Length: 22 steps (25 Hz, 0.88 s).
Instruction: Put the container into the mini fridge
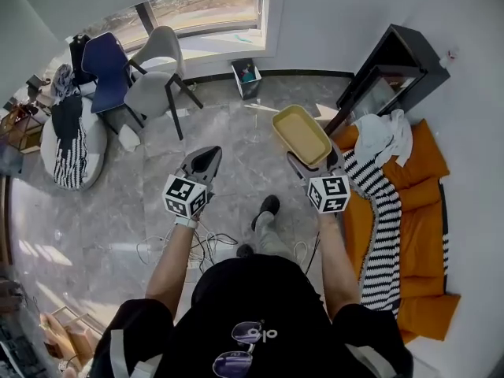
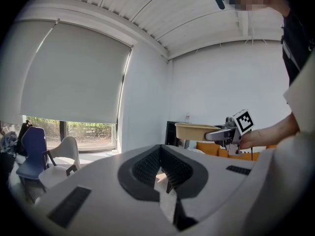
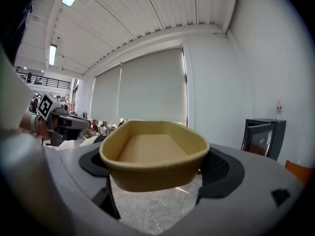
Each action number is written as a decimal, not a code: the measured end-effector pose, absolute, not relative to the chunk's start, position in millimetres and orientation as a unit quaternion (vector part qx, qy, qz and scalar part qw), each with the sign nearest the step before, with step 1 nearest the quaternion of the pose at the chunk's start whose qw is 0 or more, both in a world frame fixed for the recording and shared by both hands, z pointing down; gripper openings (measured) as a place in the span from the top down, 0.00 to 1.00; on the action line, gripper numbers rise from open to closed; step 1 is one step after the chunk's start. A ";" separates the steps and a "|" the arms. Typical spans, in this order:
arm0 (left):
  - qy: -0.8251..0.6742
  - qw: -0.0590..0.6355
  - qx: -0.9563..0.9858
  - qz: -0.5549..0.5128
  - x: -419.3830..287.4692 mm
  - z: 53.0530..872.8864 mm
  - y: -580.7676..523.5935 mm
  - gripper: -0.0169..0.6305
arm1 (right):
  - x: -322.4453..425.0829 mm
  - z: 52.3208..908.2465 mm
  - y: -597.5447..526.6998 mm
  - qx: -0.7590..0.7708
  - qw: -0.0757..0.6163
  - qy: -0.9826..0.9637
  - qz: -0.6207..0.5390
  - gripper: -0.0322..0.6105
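Black short-sleeve top [image 1: 260,294], dark shoe [image 1: 269,205]. Left tool [image 1: 208,157], right tool [image 1: 313,166]: pale grey shells, black ribbed pads [image 2: 146,164], black-white marker cubes [image 1: 186,197].

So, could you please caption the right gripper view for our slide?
Right gripper clamps an empty yellow container; black mini fridge at far right.

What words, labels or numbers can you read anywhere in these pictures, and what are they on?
None reads clearly.
Print on the person's black shirt: too blurred to read.
Label on the mini fridge door: too small to read.
Marker cubes: square patterns only, no letters.
Container: no print.
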<state>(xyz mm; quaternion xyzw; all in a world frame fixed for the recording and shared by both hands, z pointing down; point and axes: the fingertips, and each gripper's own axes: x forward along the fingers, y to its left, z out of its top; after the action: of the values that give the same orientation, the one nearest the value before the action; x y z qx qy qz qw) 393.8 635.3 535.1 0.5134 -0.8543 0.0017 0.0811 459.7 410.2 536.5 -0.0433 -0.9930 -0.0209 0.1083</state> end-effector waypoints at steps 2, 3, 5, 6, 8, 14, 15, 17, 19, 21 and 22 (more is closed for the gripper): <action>-0.856 0.077 0.512 0.004 368.4 530.1 624.7 0.97 | 436.1 535.5 398.7 -0.044 0.107 -0.993 -0.020 0.12; -0.856 0.075 0.512 0.005 355.9 527.7 618.8 0.97 | 424.1 534.2 392.9 -0.044 0.106 -0.993 -0.019 0.12; -0.857 0.073 0.510 0.005 332.7 523.8 606.4 0.97 | 400.9 531.0 380.5 -0.046 0.105 -0.993 -0.019 0.12; -0.858 0.073 0.509 0.004 321.8 522.1 600.0 0.97 | 389.7 529.3 373.7 -0.047 0.106 -0.993 -0.020 0.12; -0.860 0.072 0.505 0.001 300.6 518.8 585.8 0.97 | 368.3 525.7 358.0 -0.050 0.106 -0.993 -0.021 0.12; -0.865 0.070 0.497 -0.003 240.5 510.6 538.6 0.97 | 309.6 518.3 304.6 -0.052 0.105 -0.993 -0.020 0.13; -0.865 0.070 0.497 -0.002 231.6 510.4 531.5 0.97 | 301.3 517.6 296.7 -0.052 0.105 -0.993 -0.021 0.13; -0.866 0.074 0.495 -0.001 215.7 510.8 516.5 0.97 | 286.5 516.3 280.4 -0.052 0.103 -0.993 -0.020 0.12; -0.865 0.077 0.495 0.001 202.3 511.4 500.2 0.97 | 273.6 516.2 263.6 -0.052 0.101 -0.993 -0.016 0.12; -0.864 0.078 0.497 0.004 191.1 510.8 483.4 0.97 | 262.5 517.6 248.3 -0.052 0.100 -0.994 -0.012 0.13; -0.864 0.078 0.498 0.006 186.1 510.0 475.4 0.97 | 257.5 518.3 241.6 -0.052 0.099 -0.994 -0.011 0.13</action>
<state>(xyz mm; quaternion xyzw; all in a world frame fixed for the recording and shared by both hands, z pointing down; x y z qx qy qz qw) 186.1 475.4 510.0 0.4976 -0.8638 0.0058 0.0782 257.5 241.6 518.3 -0.0521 -0.9936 -0.0106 0.0995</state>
